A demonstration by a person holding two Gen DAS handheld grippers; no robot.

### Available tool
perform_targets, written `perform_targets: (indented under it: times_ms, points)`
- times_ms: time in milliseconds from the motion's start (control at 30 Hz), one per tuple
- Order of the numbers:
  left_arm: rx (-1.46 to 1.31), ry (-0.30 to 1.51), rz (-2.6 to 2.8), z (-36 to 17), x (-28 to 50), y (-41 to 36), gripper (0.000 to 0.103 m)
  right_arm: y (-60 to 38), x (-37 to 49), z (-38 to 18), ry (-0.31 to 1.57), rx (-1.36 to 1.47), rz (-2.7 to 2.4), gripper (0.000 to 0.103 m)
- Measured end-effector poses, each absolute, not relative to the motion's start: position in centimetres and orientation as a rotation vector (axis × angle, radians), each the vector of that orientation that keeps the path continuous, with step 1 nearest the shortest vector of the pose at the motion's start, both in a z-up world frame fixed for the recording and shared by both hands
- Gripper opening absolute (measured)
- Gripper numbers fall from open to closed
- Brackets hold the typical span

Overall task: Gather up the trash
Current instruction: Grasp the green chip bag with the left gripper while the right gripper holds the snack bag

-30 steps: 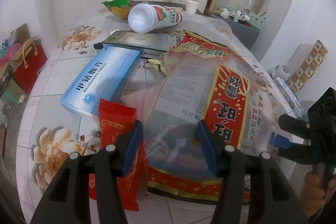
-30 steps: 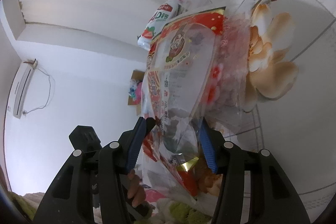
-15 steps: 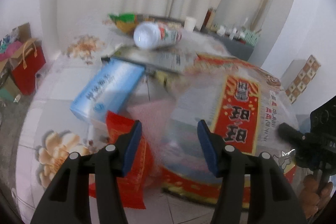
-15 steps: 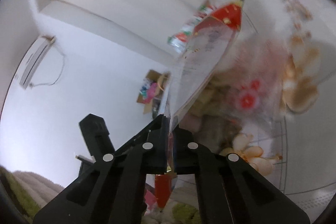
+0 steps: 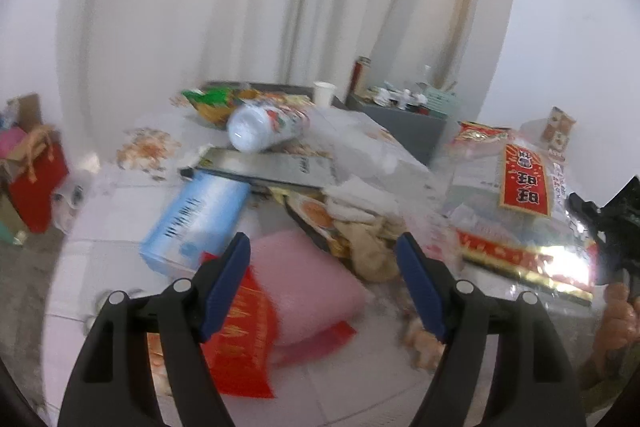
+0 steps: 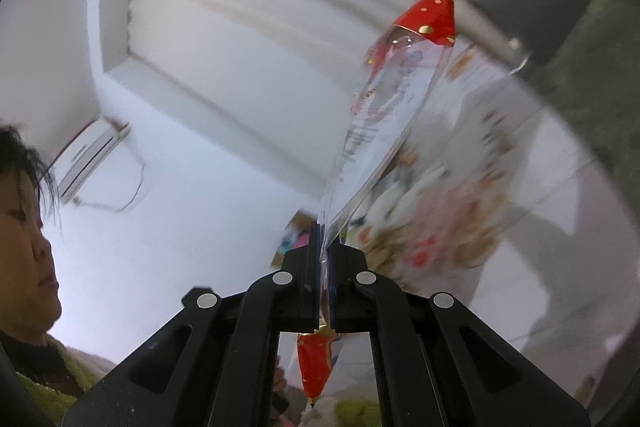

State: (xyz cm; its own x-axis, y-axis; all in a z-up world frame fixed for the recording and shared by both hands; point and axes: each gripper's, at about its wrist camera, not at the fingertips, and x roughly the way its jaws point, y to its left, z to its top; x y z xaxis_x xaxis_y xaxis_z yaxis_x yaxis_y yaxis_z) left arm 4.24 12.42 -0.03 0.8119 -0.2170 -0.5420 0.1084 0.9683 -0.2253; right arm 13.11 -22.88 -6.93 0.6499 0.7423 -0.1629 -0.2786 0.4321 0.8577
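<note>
Left wrist view: floral-print table fills the lower half, littered with trash. The big clear snack bag with red and gold print sits at 3 o'clock, lifted off the pile, its edge pinched by the right gripper at the frame's right edge. Right wrist view confirms it: right gripper jaws pressed together on the bag, film seen edge-on, long axis running up toward 1 o'clock, red tail hanging below the jaws.

Left gripper jaws stand wide apart with nothing between them; they have just been opening. Key relation: the remaining trash lies straight ahead and below the left gripper, so the left hand looks nearer for the next pick. The pink foam pad is just beyond the tips at 12 o'clock, soft and flat. The red packet lies at 7 o'clock, partly under the left finger, glossy foil, long axis toward 1 o'clock.

Blue medicine box at 10 o'clock, rigid card, long axis toward 1 o'clock. Behind it a dark flat box, then a white bottle on its side, round base facing the camera. Crumpled tissue and wrappers at 1 o'clock, soft. Frames are motion-blurred; small print unreadable.
</note>
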Motion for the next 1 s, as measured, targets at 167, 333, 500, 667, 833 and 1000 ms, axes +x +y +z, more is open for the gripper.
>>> perform_targets:
  times_ms: [167, 333, 500, 667, 833, 1000]
  points:
    - [-0.191, 0.639, -0.243, -0.2, 5.6, 10.8, 0.071, -24.7, 12.4, -7.1, 0.555, 0.916, 0.604, 0.002]
    - [-0.131, 0.664, -0.293, -0.2, 6.2, 8.6, 0.063, -25.5, 11.8, -7.2, 0.538, 0.905, 0.558, 0.002]
    - [-0.047, 0.686, -0.298, -0.5, 6.1, 6.8, 0.053, -26.0, 12.6, -8.1, 0.542, 0.925, 0.56, 0.002]
    - [-0.051, 0.655, -0.26, 1.3, 6.9, 7.4, 0.052, -26.2, 12.3, -6.4, 0.538, 0.926, 0.593, 0.002]
    - [-0.036, 0.601, -0.178, 4.3, 9.3, 9.9, 0.052, -25.9, 13.8, -6.4, 0.537, 0.926, 0.631, 0.002]
    - [-0.214, 0.629, -0.104, 7.5, 15.0, 15.9, 0.069, -25.0, 15.4, -6.9, 0.553, 0.93, 0.679, 0.002]
